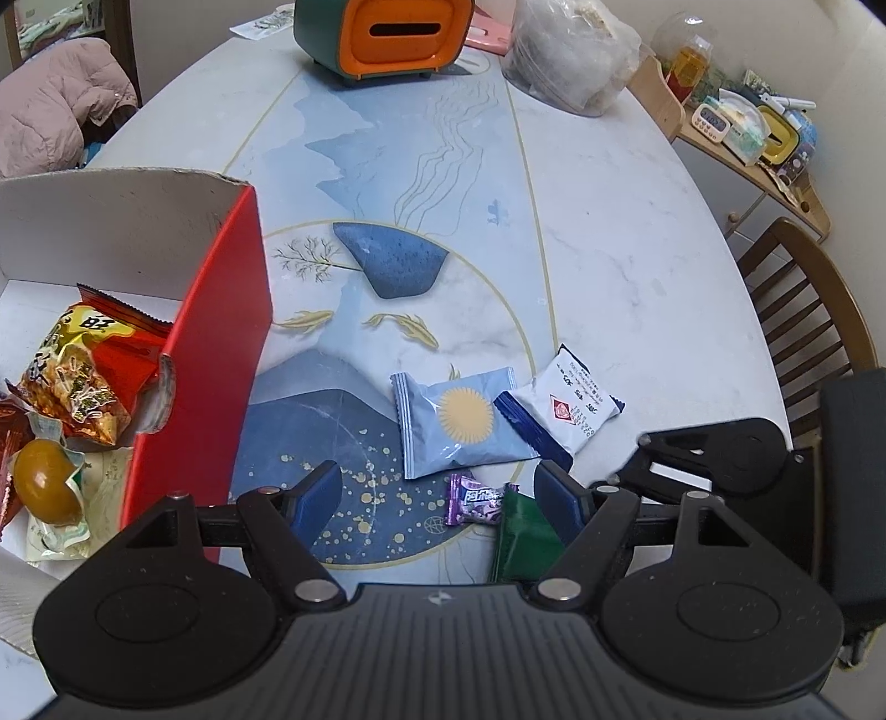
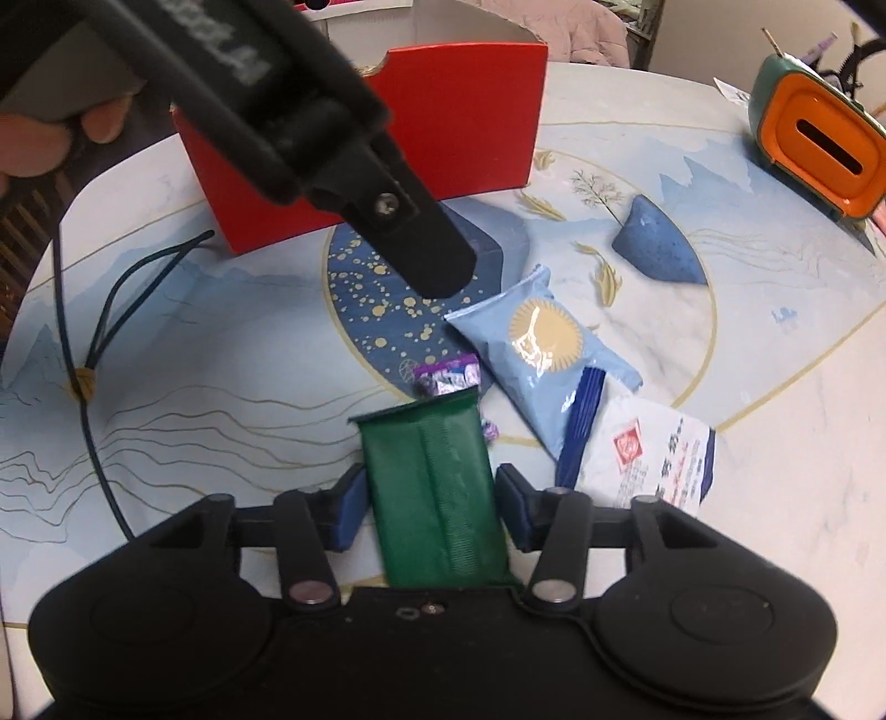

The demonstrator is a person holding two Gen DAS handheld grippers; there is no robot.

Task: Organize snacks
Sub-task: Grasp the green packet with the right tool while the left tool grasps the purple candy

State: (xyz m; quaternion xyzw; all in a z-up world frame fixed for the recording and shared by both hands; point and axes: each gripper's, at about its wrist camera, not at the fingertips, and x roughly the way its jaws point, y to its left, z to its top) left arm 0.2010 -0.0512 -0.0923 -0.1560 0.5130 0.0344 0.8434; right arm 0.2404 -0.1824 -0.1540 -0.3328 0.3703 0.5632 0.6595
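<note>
A red box (image 1: 221,354) with white inside holds several snacks, among them a red-gold packet (image 1: 83,376) and a brown egg pack (image 1: 44,482); it also shows in the right wrist view (image 2: 470,111). On the table lie a light blue sun packet (image 1: 459,423) (image 2: 548,354), a white packet (image 1: 565,404) (image 2: 653,459), a purple candy (image 1: 479,504) (image 2: 448,376) and a green packet (image 1: 520,537) (image 2: 437,487). My left gripper (image 1: 443,504) is open above the candy. My right gripper (image 2: 429,504) is open, its fingers either side of the green packet with small gaps.
A green-orange container (image 1: 387,33) (image 2: 819,149) and a clear bag (image 1: 570,50) stand at the table's far side. A wooden chair (image 1: 803,332) is at the right edge. A dark cord (image 2: 111,310) lies on the table left of the box.
</note>
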